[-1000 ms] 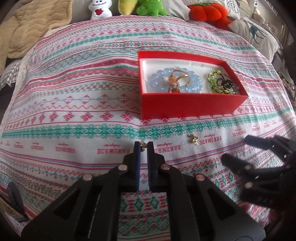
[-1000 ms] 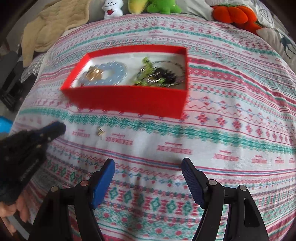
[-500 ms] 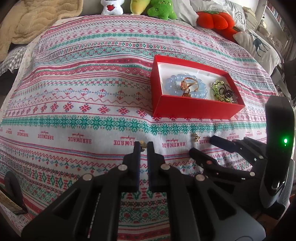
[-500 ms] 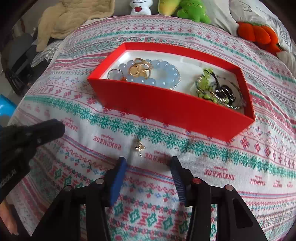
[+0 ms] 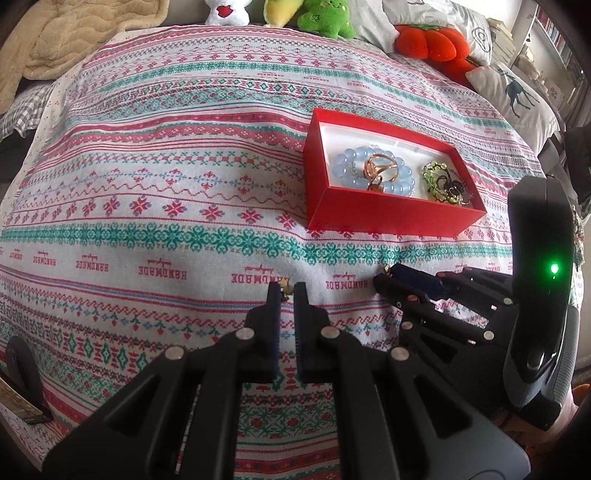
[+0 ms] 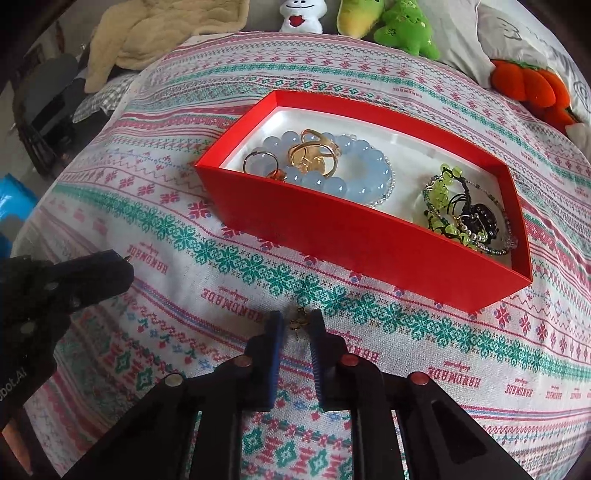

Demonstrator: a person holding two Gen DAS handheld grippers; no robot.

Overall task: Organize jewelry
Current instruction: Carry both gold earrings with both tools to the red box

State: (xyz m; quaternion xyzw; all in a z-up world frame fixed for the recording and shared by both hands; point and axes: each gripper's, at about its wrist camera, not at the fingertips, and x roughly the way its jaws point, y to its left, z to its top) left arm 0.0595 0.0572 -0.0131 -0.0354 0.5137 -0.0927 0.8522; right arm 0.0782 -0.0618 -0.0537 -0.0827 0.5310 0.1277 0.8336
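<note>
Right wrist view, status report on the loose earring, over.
Right hand-held gripper straddles small gold earring on bedspread, not yet shut. Left hand-held gripper pinches second earring. Red box ahead, nothing between.

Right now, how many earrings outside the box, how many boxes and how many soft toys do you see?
Earrings: 2
Red box: 1
Soft toys: 4
Total: 7

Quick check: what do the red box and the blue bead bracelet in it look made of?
Red box: likely matte cardboard, with thin, straight folded walls and a white lining. Blue bead bracelet: glossy translucent beads, glass or stone by the look; plastic is possible.
</note>
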